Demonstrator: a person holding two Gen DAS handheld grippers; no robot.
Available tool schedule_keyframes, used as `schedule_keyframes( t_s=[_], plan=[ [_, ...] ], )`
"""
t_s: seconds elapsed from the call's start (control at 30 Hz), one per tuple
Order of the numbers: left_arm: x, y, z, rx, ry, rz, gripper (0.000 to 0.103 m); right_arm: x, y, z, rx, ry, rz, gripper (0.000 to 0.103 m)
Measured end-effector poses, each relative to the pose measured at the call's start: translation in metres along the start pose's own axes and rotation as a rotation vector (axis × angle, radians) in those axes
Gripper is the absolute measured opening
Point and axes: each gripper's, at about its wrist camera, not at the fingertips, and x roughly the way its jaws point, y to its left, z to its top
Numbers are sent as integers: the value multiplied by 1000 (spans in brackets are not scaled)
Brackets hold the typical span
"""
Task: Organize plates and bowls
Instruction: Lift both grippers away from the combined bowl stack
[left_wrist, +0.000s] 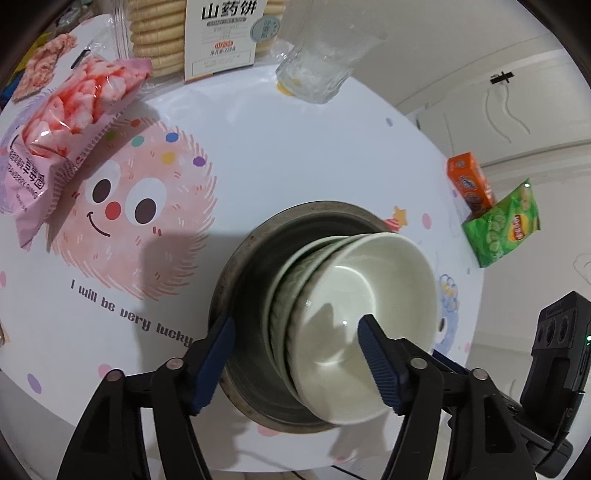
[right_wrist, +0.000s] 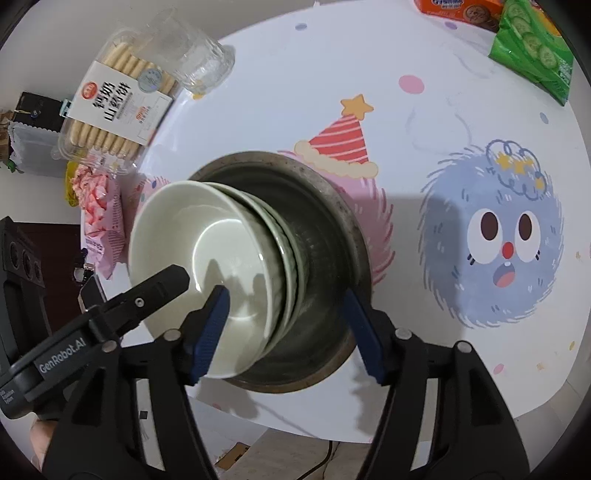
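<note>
A round metal basin (left_wrist: 255, 254) stands on the cartoon-print tablecloth near the table's front edge. Inside it several pale green bowls are nested and lean to one side, the top bowl (left_wrist: 373, 295) uppermost. My left gripper (left_wrist: 295, 325) is open above them, one pad by the basin's left rim and the other over the top bowl's inside. In the right wrist view my right gripper (right_wrist: 285, 295) is open too, its left pad over the top bowl (right_wrist: 192, 229) and its right pad at the basin (right_wrist: 328, 229) rim. Neither gripper's pads press on anything.
A pink snack bag (left_wrist: 62, 122), a biscuit box (left_wrist: 221, 33) and a clear glass (left_wrist: 321, 59) sit at the back. An orange box (left_wrist: 469, 184) and a green crisp bag (left_wrist: 506, 225) lie at the right. The table edge (right_wrist: 332, 435) runs close below the basin.
</note>
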Motion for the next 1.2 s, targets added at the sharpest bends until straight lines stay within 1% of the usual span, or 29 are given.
schedule_keyframes(
  t_s=[0.03, 0.1, 0.17, 0.23, 0.27, 0.33, 0.4, 0.43, 0.47, 0.57, 0.7, 0.87, 0.93, 1.03, 1.13, 1.2],
  plan=[
    [-5, -1, -2, 4, -13, -1, 80, -3, 1, -1, -3, -9, 1, 66],
    [-16, -4, -5, 14, -42, -13, 84, -13, 2, -4, -16, -30, -6, 68],
    [-29, -6, -11, 38, -76, -30, 86, -24, 3, -9, -33, -57, -15, 82],
    [-42, -9, -21, 74, -118, -2, 98, -36, 5, -15, -61, -88, -27, 84],
    [-48, -11, -27, 92, -135, 11, 101, -43, 7, -19, -78, -109, -39, 85],
    [-59, -17, -42, 135, -179, 32, 102, -56, 8, -30, -110, -150, -69, 87],
    [-67, -22, -55, 162, -219, 63, 103, -68, 7, -43, -128, -201, -114, 93],
    [-71, -22, -62, 166, -235, 77, 103, -74, 6, -48, -135, -224, -136, 100],
    [-74, -21, -67, 169, -246, 85, 103, -79, 6, -55, -145, -250, -160, 102],
    [-81, -23, -88, 184, -284, 138, 103, -96, 4, -78, -183, -338, -235, 102],
    [-84, -26, -112, 220, -327, 251, 103, -110, 1, -105, -217, -421, -300, 102],
    [-85, -28, -129, 259, -371, 324, 103, -120, -4, -128, -236, -493, -343, 102],
    [-84, -27, -134, 258, -377, 336, 103, -119, -7, -133, -235, -498, -347, 102],
    [-82, -22, -136, 243, -364, 329, 103, -119, -9, -137, -228, -512, -357, 102],
    [-83, -22, -140, 254, -375, 344, 103, -119, -9, -142, -226, -529, -371, 102],
    [-84, -22, -141, 264, -380, 348, 103, -119, -10, -143, -224, -524, -369, 102]
  ],
)
